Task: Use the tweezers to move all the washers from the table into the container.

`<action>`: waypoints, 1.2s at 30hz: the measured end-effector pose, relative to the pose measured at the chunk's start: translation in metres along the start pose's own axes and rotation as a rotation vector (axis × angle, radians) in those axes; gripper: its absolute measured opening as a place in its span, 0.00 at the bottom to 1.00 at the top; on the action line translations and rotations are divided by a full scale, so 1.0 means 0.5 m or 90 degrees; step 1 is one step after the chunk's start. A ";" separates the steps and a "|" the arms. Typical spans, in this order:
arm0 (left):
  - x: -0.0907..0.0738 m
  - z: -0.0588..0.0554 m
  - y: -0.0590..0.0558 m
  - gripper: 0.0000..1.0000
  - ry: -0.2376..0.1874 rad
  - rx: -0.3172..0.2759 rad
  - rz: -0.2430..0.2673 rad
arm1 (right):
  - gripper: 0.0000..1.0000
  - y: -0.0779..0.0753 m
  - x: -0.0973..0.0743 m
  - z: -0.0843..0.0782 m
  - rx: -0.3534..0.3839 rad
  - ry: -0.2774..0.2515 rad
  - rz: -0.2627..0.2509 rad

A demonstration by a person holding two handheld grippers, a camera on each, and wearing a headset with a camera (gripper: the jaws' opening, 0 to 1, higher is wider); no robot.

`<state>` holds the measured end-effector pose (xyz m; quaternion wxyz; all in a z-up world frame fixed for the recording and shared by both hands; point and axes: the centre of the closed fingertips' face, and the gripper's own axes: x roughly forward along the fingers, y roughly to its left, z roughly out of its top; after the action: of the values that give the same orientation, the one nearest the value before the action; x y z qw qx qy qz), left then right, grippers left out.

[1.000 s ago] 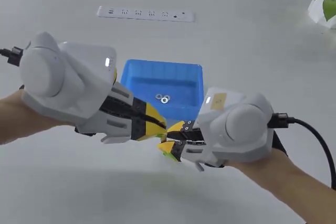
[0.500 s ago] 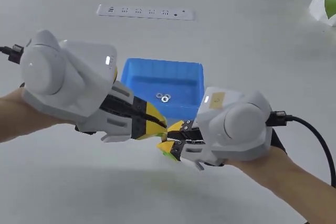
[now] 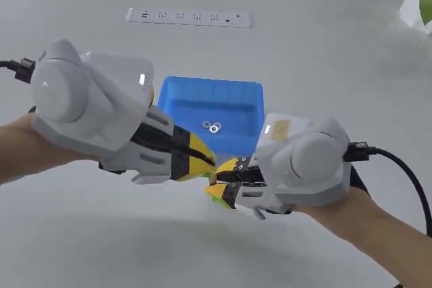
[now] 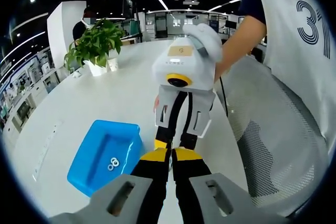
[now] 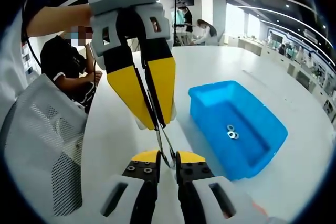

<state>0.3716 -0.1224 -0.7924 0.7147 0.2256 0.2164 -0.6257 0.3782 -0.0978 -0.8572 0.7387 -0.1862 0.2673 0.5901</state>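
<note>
White tabletop (image 3: 324,52), left gripper (image 3: 208,162) and right gripper (image 3: 217,183) tip to tip, both clamped on tweezers (image 5: 164,140), beside blue container (image 3: 209,87).

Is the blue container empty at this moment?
No, the right gripper view shows a few washers lying on the floor of the blue container.

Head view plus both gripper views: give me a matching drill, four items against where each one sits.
Items
1. blue plastic container
2. small metal washers
3. white power strip
4. thin metal tweezers

Places
a. clamped in the left gripper, tip reaching the right gripper
b. on the white table, beyond the container
c. inside the container
d. on the table just beyond the grippers

Pairs: 1-d, 2-c, 3-b, 4-a
</note>
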 end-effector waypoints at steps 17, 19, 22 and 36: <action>-0.025 0.023 0.004 0.06 0.005 0.019 0.016 | 0.11 0.005 -0.014 0.036 -0.013 -0.022 0.004; -0.031 0.029 0.006 0.06 0.005 0.024 0.019 | 0.11 0.004 -0.017 0.043 -0.017 -0.025 0.003; -0.042 0.039 0.012 0.06 -0.002 0.028 0.030 | 0.11 -0.001 -0.027 0.059 -0.029 -0.030 -0.002; -0.090 0.093 0.037 0.06 -0.003 0.088 0.058 | 0.11 -0.024 -0.058 0.125 -0.077 -0.058 -0.023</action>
<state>0.3859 -0.1122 -0.7273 0.7255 0.2827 0.1603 -0.6066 0.3960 -0.0859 -0.7906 0.7480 -0.2083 0.1943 0.5994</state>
